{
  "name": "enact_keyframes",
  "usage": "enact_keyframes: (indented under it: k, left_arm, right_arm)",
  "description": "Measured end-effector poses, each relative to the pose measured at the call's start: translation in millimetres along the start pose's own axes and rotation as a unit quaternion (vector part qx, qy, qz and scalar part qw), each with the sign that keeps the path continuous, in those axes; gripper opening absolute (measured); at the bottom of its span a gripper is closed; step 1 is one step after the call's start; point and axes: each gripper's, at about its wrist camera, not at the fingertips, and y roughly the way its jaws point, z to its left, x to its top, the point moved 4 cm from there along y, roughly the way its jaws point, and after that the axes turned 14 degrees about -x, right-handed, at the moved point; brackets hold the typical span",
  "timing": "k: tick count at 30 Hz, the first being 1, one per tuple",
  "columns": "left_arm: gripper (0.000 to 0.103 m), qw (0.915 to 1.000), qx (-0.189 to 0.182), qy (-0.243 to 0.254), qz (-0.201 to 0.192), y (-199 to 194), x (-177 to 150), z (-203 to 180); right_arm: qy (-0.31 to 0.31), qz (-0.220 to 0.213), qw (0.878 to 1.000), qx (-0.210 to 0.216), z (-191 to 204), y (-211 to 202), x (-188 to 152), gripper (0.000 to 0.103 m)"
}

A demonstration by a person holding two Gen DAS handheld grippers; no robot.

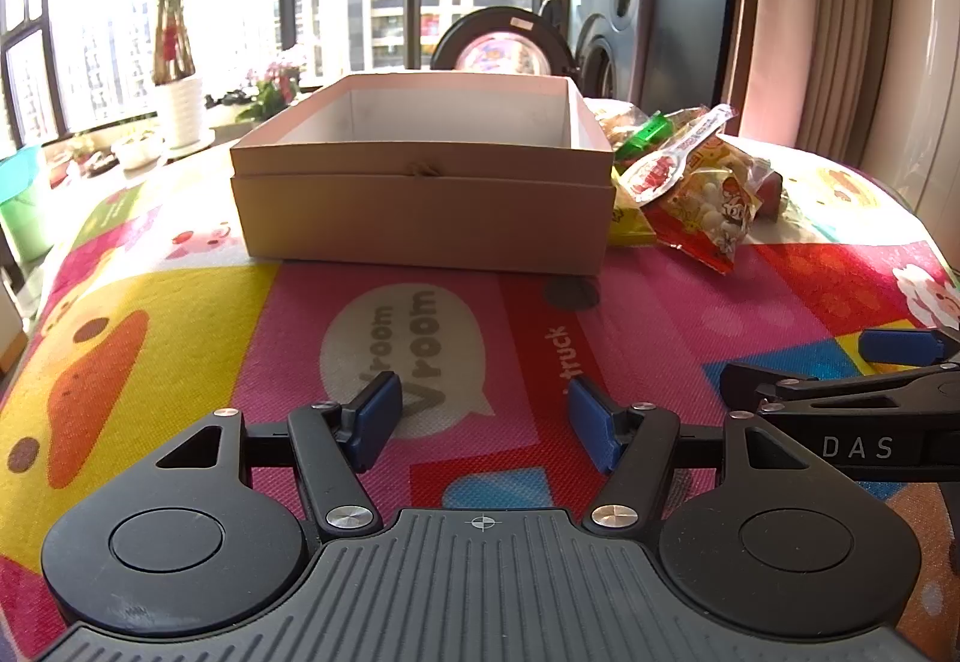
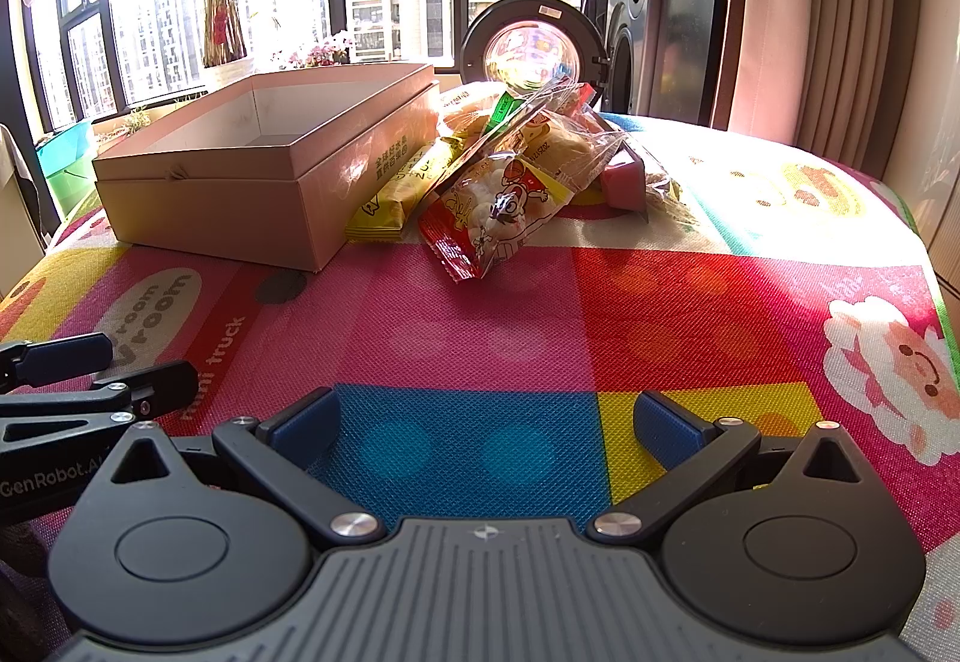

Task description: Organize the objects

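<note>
Left gripper (image 1: 480, 416): jaws spread moderately, nothing between the blue pads, hovering low over the play mat (image 1: 180, 302) just short of the box. Right gripper (image 2: 486, 422): jaws spread wider, also empty, close beside the left one and aimed at the snacks.

Pink box (image 1: 420, 194): open, lidless, seated in its upturned lid by the look of the seam along the front wall. What shows of the inside is bare.

Snack pile (image 2: 516, 176): heaped against the box's right wall. Nearest is a clear-and-red cartoon packet (image 2: 498, 218), lying tilted on top. A yellow packet (image 2: 402, 194) leans against the box wall; a pink block (image 2: 624, 176) sits behind.

Judgement: first pick not yet made. The right gripper is better placed. Best to take the cartoon packet first, since it lies on top and faces the jaws. Close across its narrow width near the middle, not on the crimped end, or the film may slip. Lift clear before crossing the box wall. The left gripper could steady the box.

View differences: the right wrist view shows the yellow packet's full length, the pink block and printed text on the box's side wall. The left wrist view shows the box's front face square-on and its back inner wall, but the pile only partly.
</note>
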Motion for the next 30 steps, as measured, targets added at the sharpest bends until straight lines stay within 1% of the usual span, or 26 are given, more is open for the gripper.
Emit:
enact_keyframes:
  k: [25,30]
  left_arm:
    - [0.068,1.0,0.001,0.001,0.001,-1.5,-0.4,-2.1]
    - [0.068,1.0,-0.003,-0.003,0.0,1.0,0.0,-4.7]
  right_arm:
    - [0.001,0.001,1.0,-0.001,-0.5,0.7,0.7,0.103]
    - [-0.004,0.016,1.0,0.006,-0.4,2.4,4.2,0.103]
